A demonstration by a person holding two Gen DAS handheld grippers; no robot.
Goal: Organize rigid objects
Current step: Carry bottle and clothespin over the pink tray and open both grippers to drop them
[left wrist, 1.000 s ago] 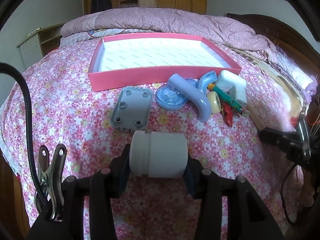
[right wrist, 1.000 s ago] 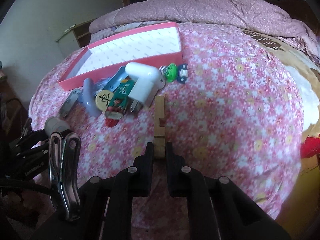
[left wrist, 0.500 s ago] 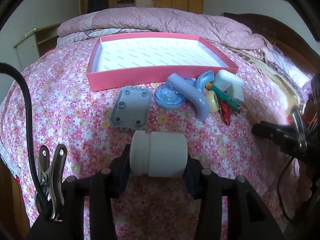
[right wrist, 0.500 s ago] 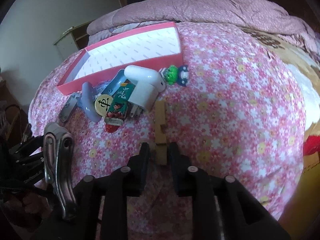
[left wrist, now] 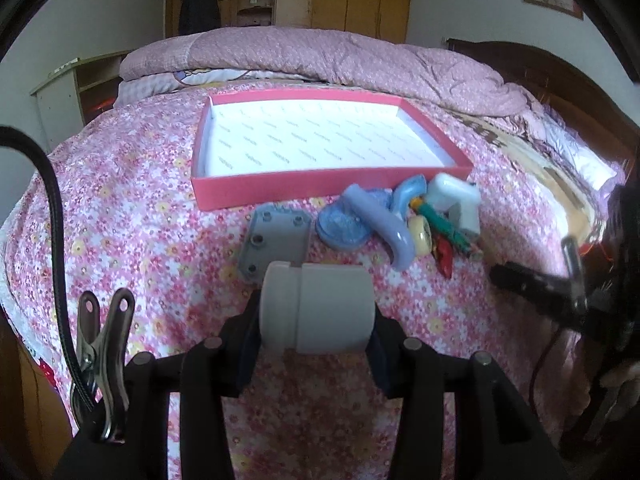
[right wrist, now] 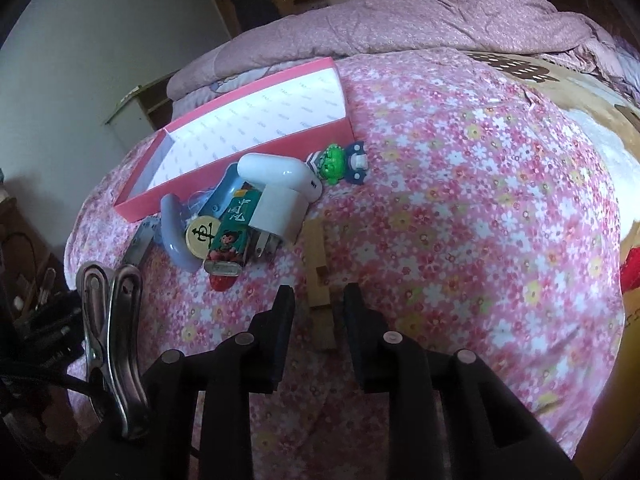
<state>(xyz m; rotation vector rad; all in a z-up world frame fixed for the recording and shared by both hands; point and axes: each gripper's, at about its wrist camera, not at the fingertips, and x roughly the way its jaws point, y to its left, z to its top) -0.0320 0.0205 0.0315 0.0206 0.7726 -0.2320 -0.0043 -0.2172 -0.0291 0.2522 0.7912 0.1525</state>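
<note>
My left gripper (left wrist: 316, 312) is shut on a white plastic pipe coupling (left wrist: 316, 312), held above the floral bedspread. A pink tray with a white inside (left wrist: 316, 140) lies on the bed beyond it. In front of the tray sit a grey block (left wrist: 276, 240), a blue disc (left wrist: 344, 228), a lilac pipe elbow (left wrist: 384, 228) and a white charger (left wrist: 456, 204). My right gripper (right wrist: 318, 308) is open, its fingers on either side of a wooden block (right wrist: 320, 280) that lies on the bedspread. The charger (right wrist: 280, 200), a green tin (right wrist: 232, 236) and a green figure (right wrist: 334, 162) lie ahead of it.
A folded pink quilt (left wrist: 320, 52) lies at the head of the bed. A wooden headboard (left wrist: 560, 80) runs along the right. A bedside cabinet (left wrist: 68, 100) stands at the left. The right gripper shows at the right edge of the left wrist view (left wrist: 552, 288).
My right gripper has opened and let go of the wooden block, which now lies on the bedspread between its fingers. My left gripper has risen with the coupling still held.
</note>
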